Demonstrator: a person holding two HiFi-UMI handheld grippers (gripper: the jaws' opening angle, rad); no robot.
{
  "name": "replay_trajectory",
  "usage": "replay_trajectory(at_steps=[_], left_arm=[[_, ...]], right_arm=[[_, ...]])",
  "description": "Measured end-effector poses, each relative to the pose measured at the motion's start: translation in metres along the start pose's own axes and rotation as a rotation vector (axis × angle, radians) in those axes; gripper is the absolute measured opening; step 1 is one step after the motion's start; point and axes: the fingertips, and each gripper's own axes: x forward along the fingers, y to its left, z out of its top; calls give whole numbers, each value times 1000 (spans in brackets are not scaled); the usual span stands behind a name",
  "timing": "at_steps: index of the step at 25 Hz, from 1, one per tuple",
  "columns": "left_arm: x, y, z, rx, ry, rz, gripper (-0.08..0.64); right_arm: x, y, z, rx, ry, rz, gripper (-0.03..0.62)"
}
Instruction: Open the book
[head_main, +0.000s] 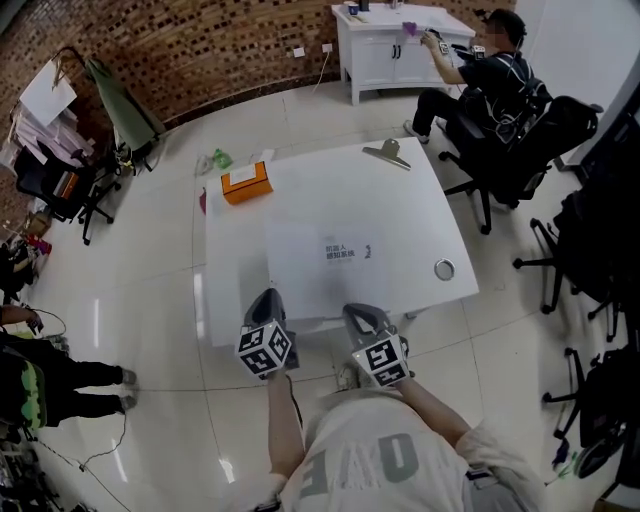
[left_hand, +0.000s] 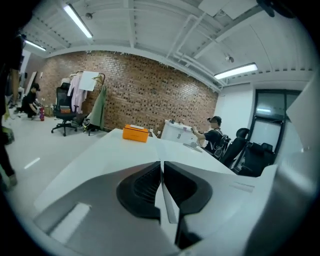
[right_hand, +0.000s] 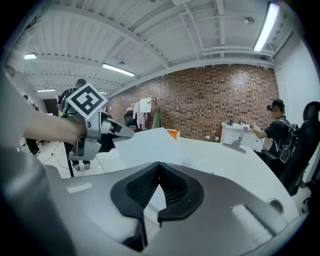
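At the far left of the room, beside the brick wall, stands an office chair (head_main: 62, 188) w/ clothes on it. On the white worktop (head_main: 425, 215), far left part, lies an orange box (head_main: 246, 183), well apart from the rest.

The left tongs (head_main: 268, 297) are at the near left corner of the book (head_main: 325, 262). The left gripper view shows these tongs (left_hand: 161, 166) almost together, w/ only a thin pale sheet edge in the slit between the ribbed pads, i.e. clamped on the cover. In the right gripper view the cover (right_hand: 145, 144) stands tilted up from the tip of the left tongs (right_hand: 125, 133), raised off the rest of the book.

The book is white, w/ a few small printed lines on it, and it lies in the middle of the worktop, towards the near edge.

The right tongs (head_main: 358, 312) rest at the near edge of the book, just right of the left ones. Their tips (right_hand: 159, 167) are together; behind them only white surface shows.

Further right, a metal clip (head_main: 388, 153) lies at the far edge and a small round metal ring (head_main: 444, 269) near the right edge. At the far right of the room a seated person (head_main: 492, 72) reaches to a white cabinet (head_main: 385, 48).
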Motion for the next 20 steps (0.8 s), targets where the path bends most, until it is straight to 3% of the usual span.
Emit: replay_trajectory(at_steps=[6,20], left_arm=[[-2,39,-25,104,54,101,44],[14,79,-85,78,132,172,54]], right_arm=[[9,-28,-44,69,136,-78,3],[9,-47,-81,136,235,-119,3]])
